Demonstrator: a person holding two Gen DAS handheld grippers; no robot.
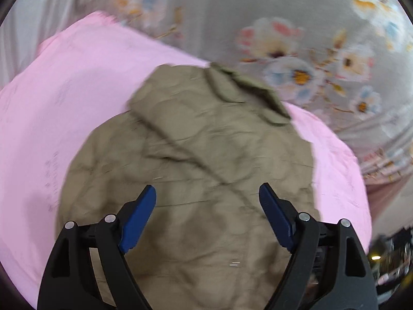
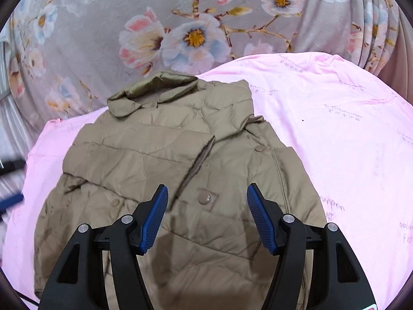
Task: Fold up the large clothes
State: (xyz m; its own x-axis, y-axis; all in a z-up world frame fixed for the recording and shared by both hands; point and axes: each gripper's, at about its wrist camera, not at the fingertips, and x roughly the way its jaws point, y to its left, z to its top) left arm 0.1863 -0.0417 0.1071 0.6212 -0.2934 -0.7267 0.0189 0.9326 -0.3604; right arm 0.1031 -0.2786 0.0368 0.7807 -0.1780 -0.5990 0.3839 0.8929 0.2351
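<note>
From the left wrist view, the left gripper [image 1: 207, 193] hangs over a khaki padded jacket [image 1: 196, 170], its two blue-padded fingers [image 1: 140, 217] spread wide with nothing between them. The jacket lies flat on a pink sheet [image 1: 64, 82], which reaches out on both sides of it. The jacket's collar [image 1: 247, 90] is at the far end, pointing toward a grey cloth printed with flowers [image 1: 296, 51] that covers the surface beyond the pink sheet. This view is blurred, so the jacket's seams and creases are soft. Some dark clutter [image 1: 392, 263] shows at the lower right edge, too smeared to make out.

From the right wrist view, everything is sharper. The right gripper [image 2: 207, 193] is also held above the jacket [image 2: 160, 155], fingers [image 2: 260, 217] wide apart and gripping nothing. The jacket lies front up on the pink sheet [image 2: 348, 142], with its sides turned in over the body. The collar [image 2: 152, 90] lies at the far end, just at the edge of the flowered cloth [image 2: 129, 25]. A round snap button on a small tab [image 2: 205, 197] sits between the fingertips, on the fabric below them. Another snap [image 2: 260, 148] shows further up on the right, and one [image 2: 115, 202] on the left. The pink sheet has faint printed writing. At the left edge, a dark and blue thing [image 2: 10, 199] pokes in, likely the other gripper, though I cannot tell for sure.
</note>
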